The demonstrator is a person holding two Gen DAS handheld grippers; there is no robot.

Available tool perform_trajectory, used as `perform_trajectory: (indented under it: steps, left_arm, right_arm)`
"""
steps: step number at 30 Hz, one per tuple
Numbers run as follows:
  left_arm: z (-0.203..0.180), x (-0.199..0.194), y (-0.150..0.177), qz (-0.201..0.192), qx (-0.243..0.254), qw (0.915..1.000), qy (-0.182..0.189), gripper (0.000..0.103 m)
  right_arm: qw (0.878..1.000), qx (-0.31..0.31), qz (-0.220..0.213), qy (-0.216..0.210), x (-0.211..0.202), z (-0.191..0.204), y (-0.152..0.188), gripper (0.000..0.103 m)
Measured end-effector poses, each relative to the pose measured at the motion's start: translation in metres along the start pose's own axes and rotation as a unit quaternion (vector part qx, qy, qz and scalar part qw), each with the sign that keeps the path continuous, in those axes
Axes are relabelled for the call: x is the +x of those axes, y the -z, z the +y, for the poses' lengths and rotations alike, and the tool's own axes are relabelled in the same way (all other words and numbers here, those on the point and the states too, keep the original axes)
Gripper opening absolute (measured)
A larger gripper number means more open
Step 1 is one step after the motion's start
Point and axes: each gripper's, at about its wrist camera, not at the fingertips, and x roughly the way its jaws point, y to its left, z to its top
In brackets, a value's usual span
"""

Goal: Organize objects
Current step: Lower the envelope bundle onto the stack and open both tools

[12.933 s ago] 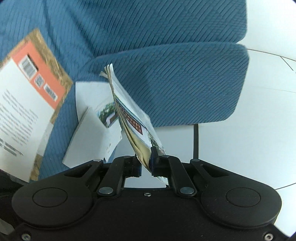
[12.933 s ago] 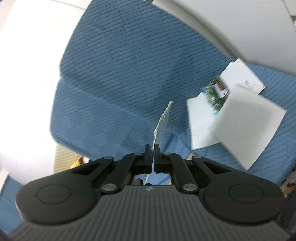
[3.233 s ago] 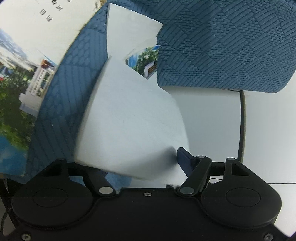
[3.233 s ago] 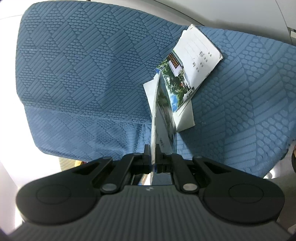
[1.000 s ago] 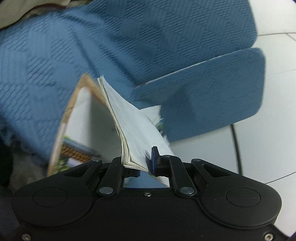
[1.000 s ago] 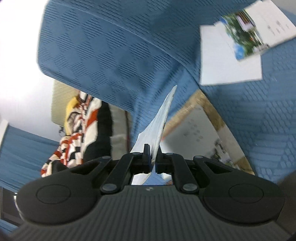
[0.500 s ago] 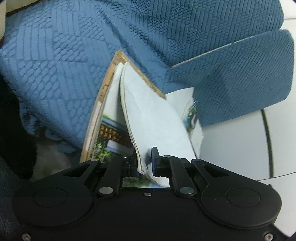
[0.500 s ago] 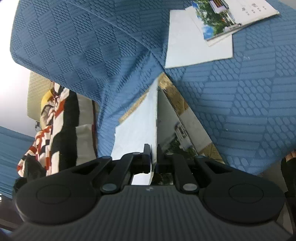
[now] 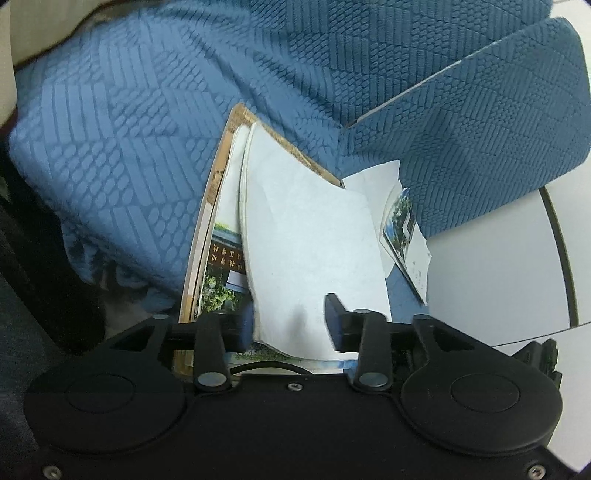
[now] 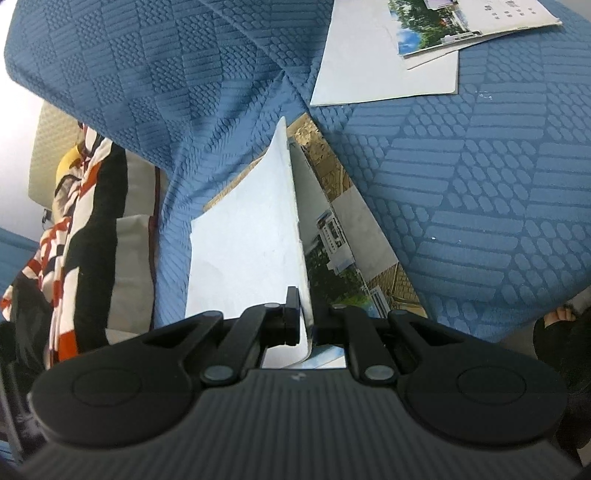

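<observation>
The left gripper (image 9: pixel 290 319) has its jaws opening, and the white booklet (image 9: pixel 314 251) lies loose between them on the brown-edged book (image 9: pixel 207 221) on the blue sofa (image 9: pixel 129 129). The right gripper (image 10: pixel 304 321) is clamped on the booklet's edge.

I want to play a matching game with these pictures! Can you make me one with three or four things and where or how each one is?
Things:
1. left tongs
2. right tongs
3. brown-edged book
4. photo booklet

States:
a. lying on a white sheet
b. pinching a white page
c. opening, page loose between them
d. flat on the blue cover, under the white pages

Pairs: 1-c, 2-b, 3-d, 4-a
</observation>
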Motion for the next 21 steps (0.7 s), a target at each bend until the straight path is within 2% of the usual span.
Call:
perform_trajectory:
  steps: [2,6,16,17,19,20,21]
  left_arm:
    - [-0.006,-0.003,-0.001,-0.005,0.011,0.9999,-0.008,0.059]
    - [-0.015,-0.014,0.001,-0.019,0.033,0.9991,-0.017,0.074]
    - [-0.044,-0.047,0.002,-0.050,0.083,0.9952,-0.014,0.089]
    - [-0.046,-0.050,0.002,-0.053,0.086,0.9948,-0.010,0.090]
    - [-0.050,-0.054,0.002,-0.055,0.092,0.9943,-0.004,0.092]
    - [-0.052,-0.056,0.001,-0.054,0.093,0.9942,-0.002,0.092]
    - [-0.055,-0.058,0.001,-0.056,0.095,0.9939,-0.003,0.093]
  right_arm:
    - [1.000,-0.007,0.002,0.004,0.000,0.002,-0.001,0.011]
    - [1.000,-0.022,0.004,0.006,-0.004,0.007,-0.001,0.012]
    - [0.996,-0.089,-0.007,0.020,-0.025,0.034,0.003,0.018]
    - [0.995,-0.096,-0.009,0.025,-0.028,0.038,0.004,0.024]
    - [0.994,-0.101,-0.012,0.029,-0.031,0.040,0.004,0.048]
    - [0.993,-0.108,-0.027,0.029,-0.040,0.044,0.004,0.076]
    - [0.993,-0.111,-0.036,0.027,-0.045,0.045,0.004,0.092]
